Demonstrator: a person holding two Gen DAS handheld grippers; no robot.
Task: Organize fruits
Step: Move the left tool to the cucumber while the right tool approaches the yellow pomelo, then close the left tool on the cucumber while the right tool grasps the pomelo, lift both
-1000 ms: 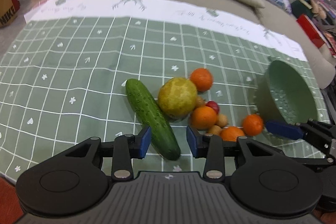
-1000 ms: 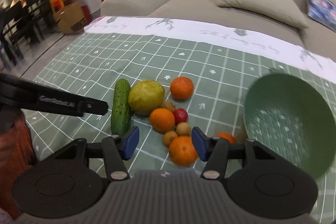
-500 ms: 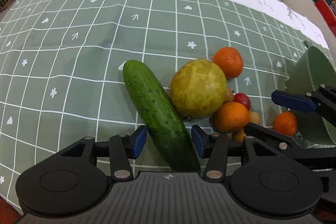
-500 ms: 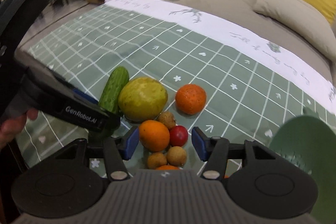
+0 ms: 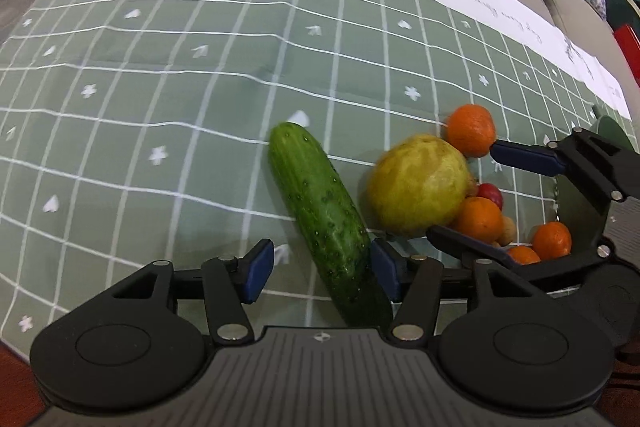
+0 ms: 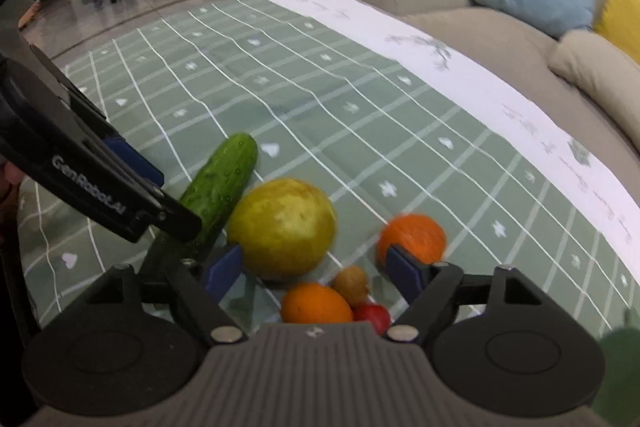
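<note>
Fruit lies in a loose cluster on the green checked cloth [image 5: 168, 75] that covers the counter, toward its right edge as the left wrist view shows it, with a green colander [image 5: 576, 203] just past the pile and mostly hidden by the right gripper's frame. The left gripper [image 5: 322, 269] hangs steeply over the near end of the cucumber [image 5: 320, 203]; its jaws have just been opening and now stand wide, the cucumber's near end between the blue pads, the right pad close against the skin and the left pad clear, so no grip is made. The cucumber's long axis runs away from that gripper, slanting toward the far left, roughly in line with the fingers, so the pads straddle it across its width. The right gripper [image 6: 316, 269] has also just been opening and stands wide with nothing clamped; the big yellow-green fruit [image 6: 282, 227] sits just ahead of its left pad, an orange [image 6: 414, 237] by its right pad, and another orange [image 6: 316, 303], a small brown fruit [image 6: 352, 279] and a red one [image 6: 372, 315] lie between the fingers. By this layout the left hand is the nearer to the cucumber, the right to the round fruit.
</note>
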